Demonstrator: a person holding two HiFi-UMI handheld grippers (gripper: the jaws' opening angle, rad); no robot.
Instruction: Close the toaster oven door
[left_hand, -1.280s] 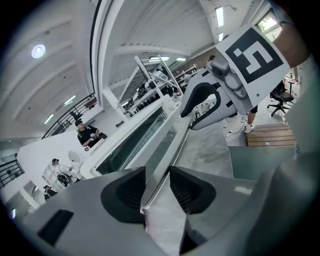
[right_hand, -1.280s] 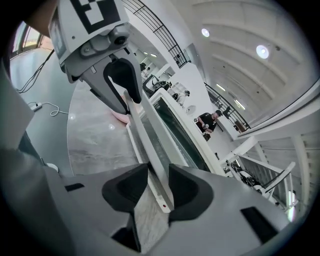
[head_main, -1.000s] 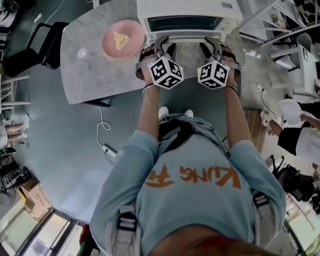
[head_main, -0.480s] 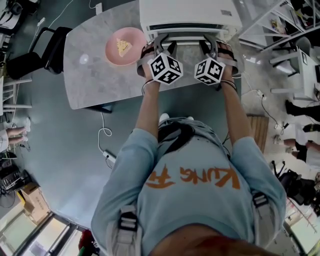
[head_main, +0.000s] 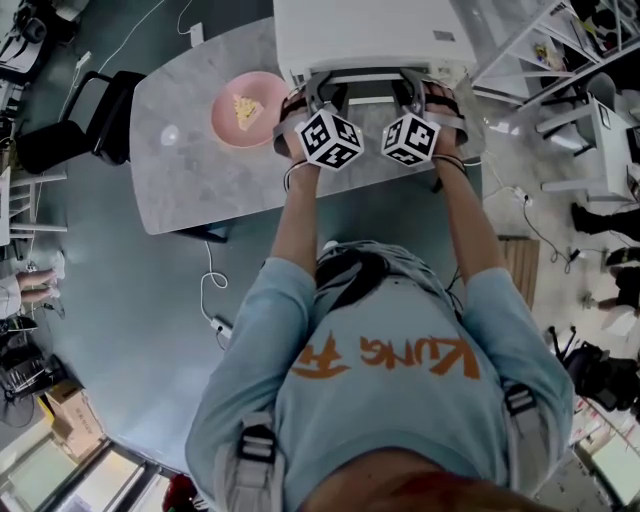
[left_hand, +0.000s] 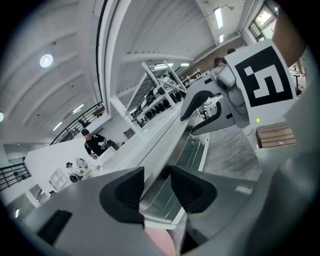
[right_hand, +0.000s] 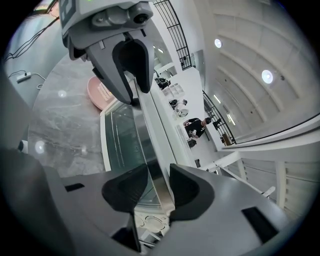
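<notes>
A white toaster oven (head_main: 370, 30) is seen at the far edge of a grey marbled worktop (head_main: 190, 170), with its glass door (right_hand: 117, 145) raised close to the oven's front; whether it is fully shut cannot be told. The metal door handle (right_hand: 152, 150) is run across the top edge of the door, and both grippers are set on it side by side, each held in one of the person's hands. The left gripper (left_hand: 157, 177) is placed around the handle's left part. Its jaws have just been opening and are held wide, so that the bar lies between the pads without being pinched, and a dark gap is left beside one pad. The right gripper (right_hand: 159, 177) is placed on the handle's right part, with its jaws closed against both sides of the bar. Both grippers are pointed forward and slightly downward towards the oven, and their marker cubes are turned up towards the head camera. A pink plate (head_main: 245, 110) with a small piece of food (head_main: 243, 105) on it is set on the worktop just left of the oven, apart from the grippers. A dark chair (head_main: 70, 125) is stood by the worktop's left end, and a white cable (head_main: 207, 285) is trailed over the floor below it.
</notes>
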